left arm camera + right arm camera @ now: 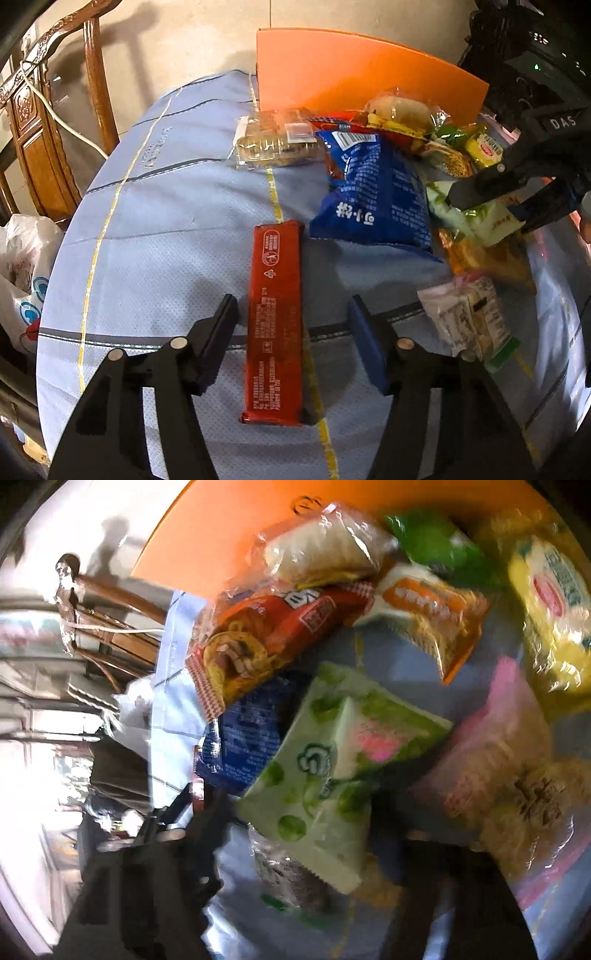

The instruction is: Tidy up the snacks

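**Red bar lined up, green packet lifted**

The red snack bar lies flat on the blue-clothed desk, long axis pointing away from the left gripper, set apart from the heap. Its wrapper is glossy red with small white print and a crimped end. The left fingers stand wide apart, one on either side of the bar's middle and holding nothing; that straddle looks meant for a pinch across the narrow width.

Further right, the right gripper is closed on a pale green dotted packet, held off the cloth above the pile (the right wrist view is blurred, so how firm the grip is I cannot tell). Lifting it probably frees it from its neighbours.

Around it sit a blue bag, a red noodle packet, a yellow packet and a clear tray of biscuits. An orange board stands behind the pile.
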Available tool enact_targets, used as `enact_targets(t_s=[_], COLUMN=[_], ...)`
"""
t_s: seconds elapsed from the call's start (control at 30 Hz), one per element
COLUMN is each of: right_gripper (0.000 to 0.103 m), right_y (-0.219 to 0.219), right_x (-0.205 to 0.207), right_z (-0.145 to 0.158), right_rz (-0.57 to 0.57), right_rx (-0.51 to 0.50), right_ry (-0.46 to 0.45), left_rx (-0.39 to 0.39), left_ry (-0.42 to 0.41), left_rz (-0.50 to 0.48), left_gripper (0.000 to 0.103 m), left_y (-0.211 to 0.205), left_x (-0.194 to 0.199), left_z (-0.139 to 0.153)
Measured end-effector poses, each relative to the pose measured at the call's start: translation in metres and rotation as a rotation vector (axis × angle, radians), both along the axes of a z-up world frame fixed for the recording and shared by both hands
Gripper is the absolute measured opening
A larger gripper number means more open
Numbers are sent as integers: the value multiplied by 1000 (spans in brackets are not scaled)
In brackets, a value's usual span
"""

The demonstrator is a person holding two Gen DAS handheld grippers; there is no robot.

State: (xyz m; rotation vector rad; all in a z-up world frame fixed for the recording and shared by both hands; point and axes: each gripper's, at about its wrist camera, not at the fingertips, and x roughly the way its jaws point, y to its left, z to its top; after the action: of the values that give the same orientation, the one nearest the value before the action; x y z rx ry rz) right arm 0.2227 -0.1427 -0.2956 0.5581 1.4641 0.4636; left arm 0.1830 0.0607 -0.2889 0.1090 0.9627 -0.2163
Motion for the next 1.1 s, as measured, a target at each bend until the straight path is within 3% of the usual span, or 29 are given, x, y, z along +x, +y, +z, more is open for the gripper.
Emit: enact_targets(t_s=[0.07, 0.13, 0.17, 0.2, 0.23, 0.3, 0.43, 1.1], right_gripper=[37, 20, 18, 17, 17, 16, 15, 15], right_y=[0, -8, -11, -13, -12, -11, -11, -60], right_x=[1, 3, 4, 2, 2, -1, -12, -50], right_z=[-5, -9, -9, -9, -6, 6, 24, 116], right_rz=[6, 6, 0, -3, 1, 17, 62, -55], right_rx=[-3, -23, -26, -36, -61, -113, -113, 20], right_ry=[22, 25, 19, 7, -19, -89, -177, -355], left_rx=[-2, -4, 4, 6, -4, -29, -67, -225], left_ry=[-2, -2, -4, -5, -1, 4, -28, -249], left_rz=[-3, -27, -40, -54, -61, -72, -93, -115], left_gripper=[56, 43, 38, 25, 23, 23, 23, 23], left_y=[-1, -4, -7, -8, -9, -8, -7, -6], left_x=[1, 0, -1, 0, 0, -1, -11, -29], left_z=[1, 0, 0, 1, 1, 2, 10, 122])
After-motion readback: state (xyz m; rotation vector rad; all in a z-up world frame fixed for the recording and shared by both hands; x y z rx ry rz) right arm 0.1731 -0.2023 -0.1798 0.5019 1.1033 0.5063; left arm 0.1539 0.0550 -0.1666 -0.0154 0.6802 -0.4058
